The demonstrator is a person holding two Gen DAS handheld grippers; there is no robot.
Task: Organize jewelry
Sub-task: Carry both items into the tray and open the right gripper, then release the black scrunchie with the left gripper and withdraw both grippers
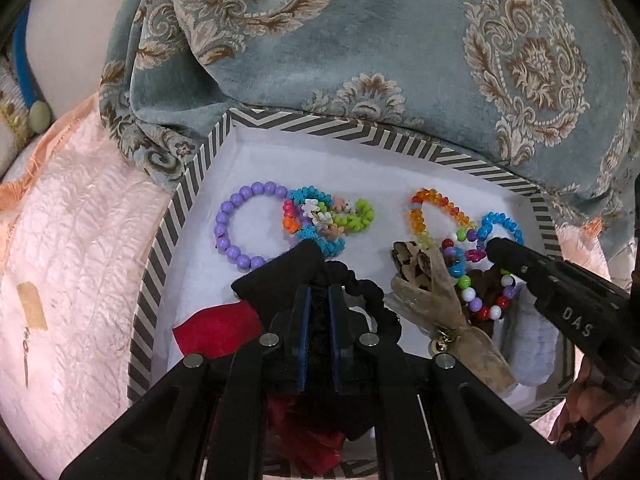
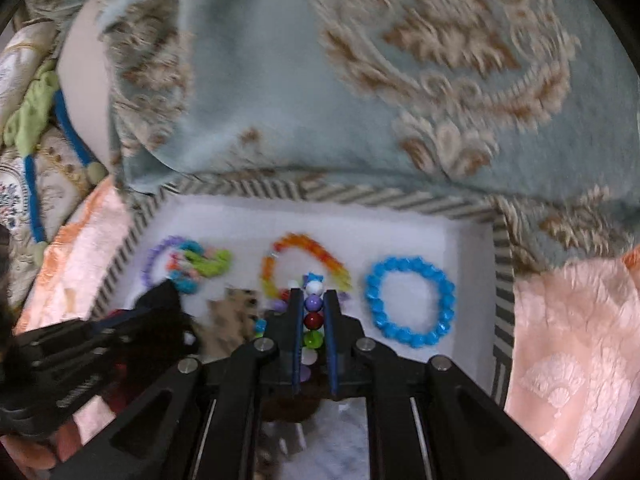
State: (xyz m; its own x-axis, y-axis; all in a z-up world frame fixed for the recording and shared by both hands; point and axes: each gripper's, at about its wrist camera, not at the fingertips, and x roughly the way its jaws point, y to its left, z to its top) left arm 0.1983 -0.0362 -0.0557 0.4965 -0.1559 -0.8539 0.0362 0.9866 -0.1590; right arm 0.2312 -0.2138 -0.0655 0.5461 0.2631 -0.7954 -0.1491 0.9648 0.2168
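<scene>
One striped-rim white box (image 1: 188,196) holds five loose bead bracelets; the left hand-held gripper (image 1: 319,312) pinches one black fabric scrunchie (image 1: 376,300), the right hand-held gripper (image 2: 313,312) clamps one multicoloured round-bead bracelet (image 2: 313,320)

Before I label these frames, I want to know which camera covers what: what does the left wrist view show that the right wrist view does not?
Only the left wrist view: the left gripper shut on a black scrunchie, and a red cloth piece.

Only the right wrist view: the right gripper shut on a mixed-colour bead bracelet, and the blue bracelet seen whole.

Both: the striped box, the orange bracelet and the purple bracelet.
</scene>
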